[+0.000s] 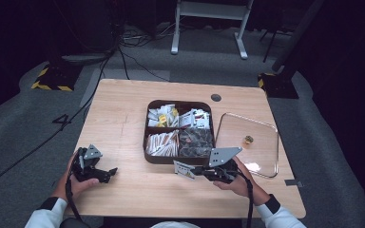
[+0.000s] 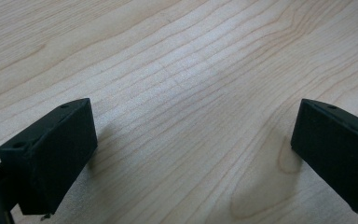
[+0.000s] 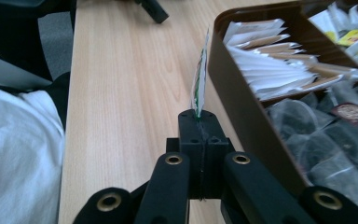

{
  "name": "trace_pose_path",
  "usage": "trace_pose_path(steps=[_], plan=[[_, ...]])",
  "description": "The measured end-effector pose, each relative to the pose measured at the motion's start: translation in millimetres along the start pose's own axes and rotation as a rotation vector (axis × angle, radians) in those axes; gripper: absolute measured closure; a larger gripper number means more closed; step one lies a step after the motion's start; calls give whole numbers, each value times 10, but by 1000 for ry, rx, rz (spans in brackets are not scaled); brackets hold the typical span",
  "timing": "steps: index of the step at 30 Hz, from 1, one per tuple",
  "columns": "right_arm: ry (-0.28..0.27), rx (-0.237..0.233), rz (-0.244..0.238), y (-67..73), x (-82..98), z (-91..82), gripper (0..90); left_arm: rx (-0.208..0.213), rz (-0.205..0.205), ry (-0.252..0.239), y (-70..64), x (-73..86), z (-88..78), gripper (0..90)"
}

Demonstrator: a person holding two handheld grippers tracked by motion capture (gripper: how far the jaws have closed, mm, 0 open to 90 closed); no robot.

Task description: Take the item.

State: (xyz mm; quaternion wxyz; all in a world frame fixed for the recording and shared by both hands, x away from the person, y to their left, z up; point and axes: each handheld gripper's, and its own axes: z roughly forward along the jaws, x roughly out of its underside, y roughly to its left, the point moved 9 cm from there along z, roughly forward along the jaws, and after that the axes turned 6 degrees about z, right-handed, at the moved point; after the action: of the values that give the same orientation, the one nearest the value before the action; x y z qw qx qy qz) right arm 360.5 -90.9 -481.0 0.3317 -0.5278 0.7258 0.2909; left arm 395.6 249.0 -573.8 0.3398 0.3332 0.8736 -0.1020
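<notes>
Tea-bag sachet pinched edge-on in my right hand-held gripper; I should clear the brown organiser box wall. Left hand-held gripper gapes empty over the counter.

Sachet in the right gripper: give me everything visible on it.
The sachet is a thin, flat paper packet, white with green print, seen edge-on in the right gripper view. The right gripper is shut on its lower edge, so it stands out from the jaws. It hangs just outside the brown tray, beside the near wall; whether it touches the wall is unclear. In the high view it looks like a small pale rectangle above the table.
</notes>
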Motion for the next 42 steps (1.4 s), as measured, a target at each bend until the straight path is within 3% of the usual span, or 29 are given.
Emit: trace_pose_path(steps=[14,21,34,42], plan=[[61,-42,-7,65,156,168,900,0,0,0,0,0,0,4],[68,-41,-10,50,174,176,868,0,0,0,0,0,0,4],[70,34,12,-96,184,125,617,0,0,0,0,0,0,5],[38,76,33,-192,149,20,562,0,0,0,0,0,0,4]])
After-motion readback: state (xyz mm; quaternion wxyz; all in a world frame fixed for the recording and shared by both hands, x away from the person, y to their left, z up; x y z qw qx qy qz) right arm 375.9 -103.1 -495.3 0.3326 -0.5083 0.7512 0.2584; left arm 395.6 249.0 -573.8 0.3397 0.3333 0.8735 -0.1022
